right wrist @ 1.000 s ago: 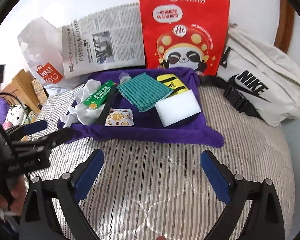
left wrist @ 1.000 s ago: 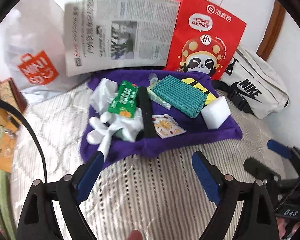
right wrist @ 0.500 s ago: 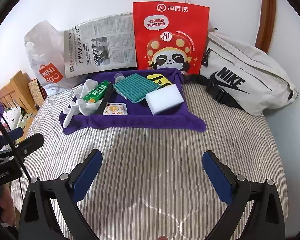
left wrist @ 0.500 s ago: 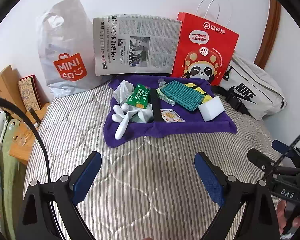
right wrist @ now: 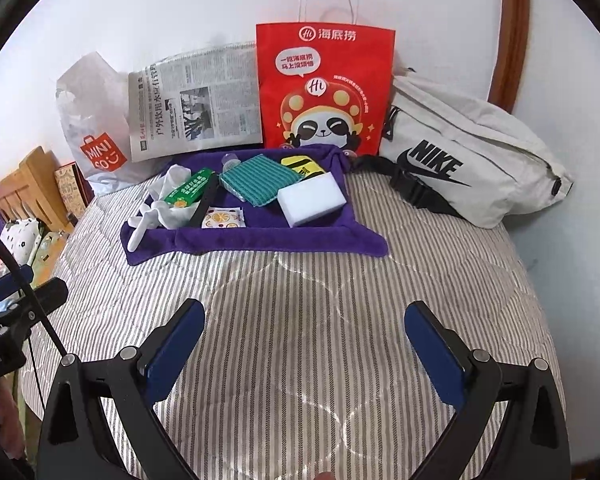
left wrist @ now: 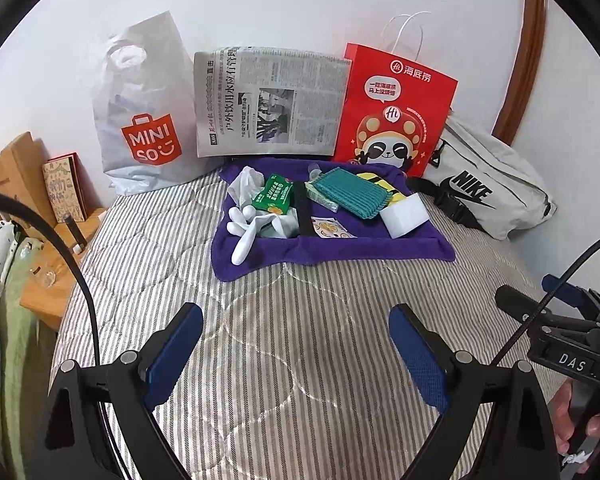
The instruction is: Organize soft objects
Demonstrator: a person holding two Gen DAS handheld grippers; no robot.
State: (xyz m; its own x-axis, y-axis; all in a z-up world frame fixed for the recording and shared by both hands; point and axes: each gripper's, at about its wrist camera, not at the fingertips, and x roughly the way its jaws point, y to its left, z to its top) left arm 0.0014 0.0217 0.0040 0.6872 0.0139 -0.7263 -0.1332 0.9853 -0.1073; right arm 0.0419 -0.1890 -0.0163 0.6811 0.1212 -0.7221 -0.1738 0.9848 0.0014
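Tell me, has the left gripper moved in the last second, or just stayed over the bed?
Yes. The left gripper has pulled back, away from the purple cloth: a second ago the cloth lay right at its fingertips, and now a wide band of striped bedcover lies between them.

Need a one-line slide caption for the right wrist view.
Open right tool hovers over striped bedding, facing a purple towel holding a white sponge, teal cloth and white gloves.
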